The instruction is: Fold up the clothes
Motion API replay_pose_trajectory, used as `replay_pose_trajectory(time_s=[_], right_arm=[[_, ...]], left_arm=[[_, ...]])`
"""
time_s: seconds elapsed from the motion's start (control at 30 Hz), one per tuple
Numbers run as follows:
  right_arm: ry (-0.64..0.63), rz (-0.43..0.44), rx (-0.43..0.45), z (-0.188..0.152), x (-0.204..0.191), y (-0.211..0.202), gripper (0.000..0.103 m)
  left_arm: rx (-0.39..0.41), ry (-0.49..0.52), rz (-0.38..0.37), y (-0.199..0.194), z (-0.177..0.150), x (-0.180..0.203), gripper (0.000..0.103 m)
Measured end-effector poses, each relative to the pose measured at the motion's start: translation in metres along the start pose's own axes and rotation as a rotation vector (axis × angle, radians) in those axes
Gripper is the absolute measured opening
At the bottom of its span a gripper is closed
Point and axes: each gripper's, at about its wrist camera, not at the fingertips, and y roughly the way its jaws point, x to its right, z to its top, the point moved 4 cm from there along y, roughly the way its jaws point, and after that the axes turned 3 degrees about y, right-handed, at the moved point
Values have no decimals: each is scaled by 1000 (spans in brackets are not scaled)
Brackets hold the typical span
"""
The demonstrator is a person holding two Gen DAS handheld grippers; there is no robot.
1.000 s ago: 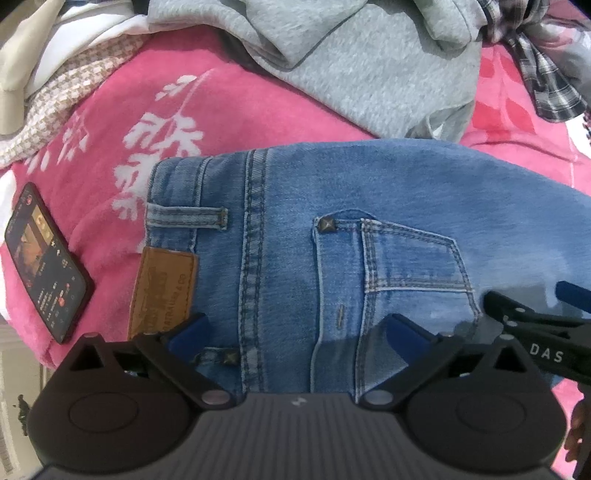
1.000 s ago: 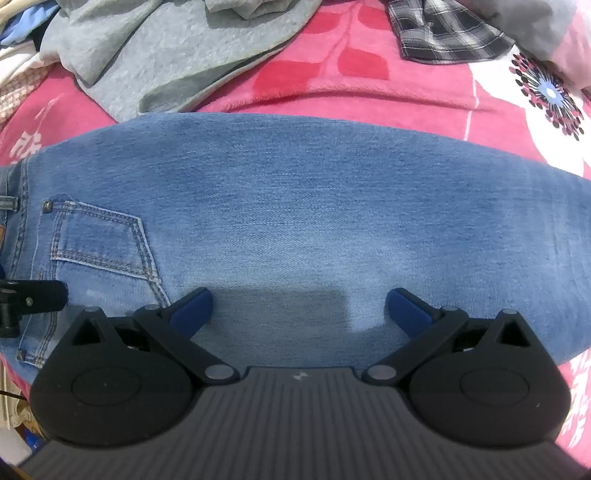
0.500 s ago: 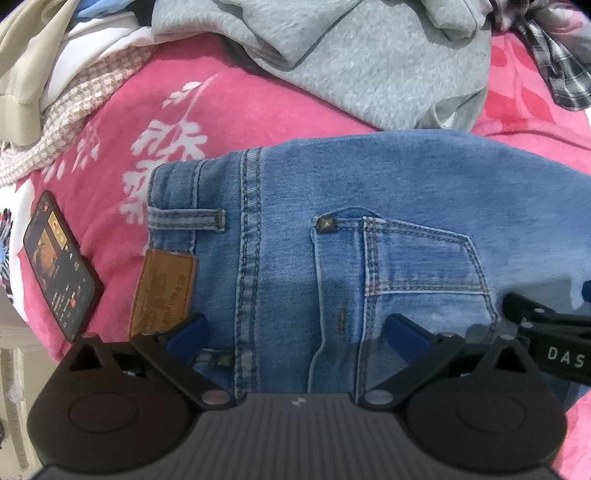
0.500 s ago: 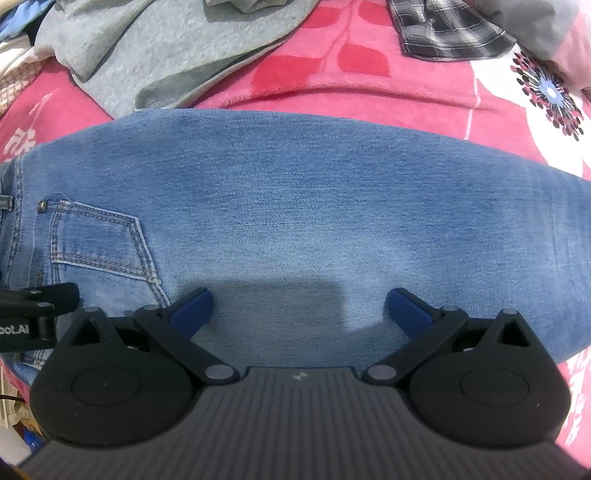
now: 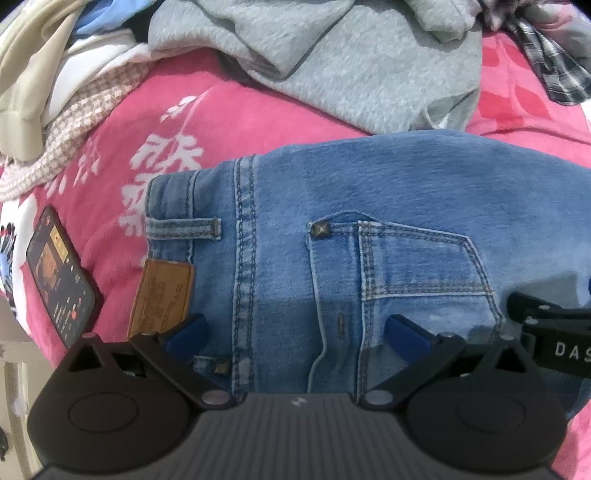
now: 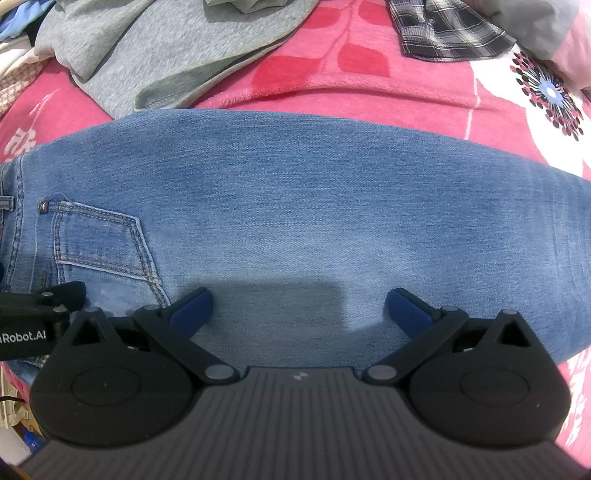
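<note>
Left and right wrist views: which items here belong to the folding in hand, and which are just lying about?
In the job:
- jeans, laid flat
- left gripper, open over the waistband end
- right gripper, open over the leg

Lying about:
- grey sweatshirt
- plaid shirt
- phone, screen lit
- checked garment
- pink blanket underneath

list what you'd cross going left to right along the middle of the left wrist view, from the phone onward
phone → pink blanket → leather patch on the jeans waistband → vertical double seam → brass rivet → back pocket → right gripper's arm
</note>
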Motion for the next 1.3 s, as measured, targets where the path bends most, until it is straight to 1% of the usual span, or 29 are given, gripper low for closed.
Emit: replay_pose_trajectory(time_s=[0.17, 0.33, 0.57, 0.73, 0.8, 0.87, 0.97, 1.03, 1.1, 1.13, 1.17, 1.3], right_arm=[[0, -3, -5, -1, -2, -2, 102], [-1, -4, -8, 0, -1, -3, 102], [-2, -5, 1, -1, -8, -3, 102], [-3, -7, 9, -4, -8, -5, 102], [0, -9, 12, -5, -9, -5, 102], [3, -10, 18, -6, -9, -5, 102], [4, -7, 30, -8, -8, -6, 102], [11, 6, 49, -8, -6, -11, 102], [18, 20, 69, -8, -4, -17, 102], [21, 26, 79, -9, -3, -19, 102], [24, 33, 89, -9, -2, -22, 101], [41, 99, 190, -10, 12, -47, 100]], left_arm=[[41, 22, -20, 2, -1, -2, 103], [72, 39, -14, 3, -3, -1, 103], [81, 49, -17, 1, -3, -1, 103], [118, 32, -56, -7, -6, -9, 100], [134, 14, -88, -12, -7, -14, 99], [145, -10, -117, -16, -8, -20, 96], [158, -39, -142, -21, -7, -27, 94], [167, -53, -153, -25, -7, -28, 93], [182, -58, -166, -30, -6, -26, 89], [194, -60, -174, -33, -5, -25, 85], [211, -68, -183, -37, -6, -23, 84], [272, -101, -204, -51, -7, -11, 84]])
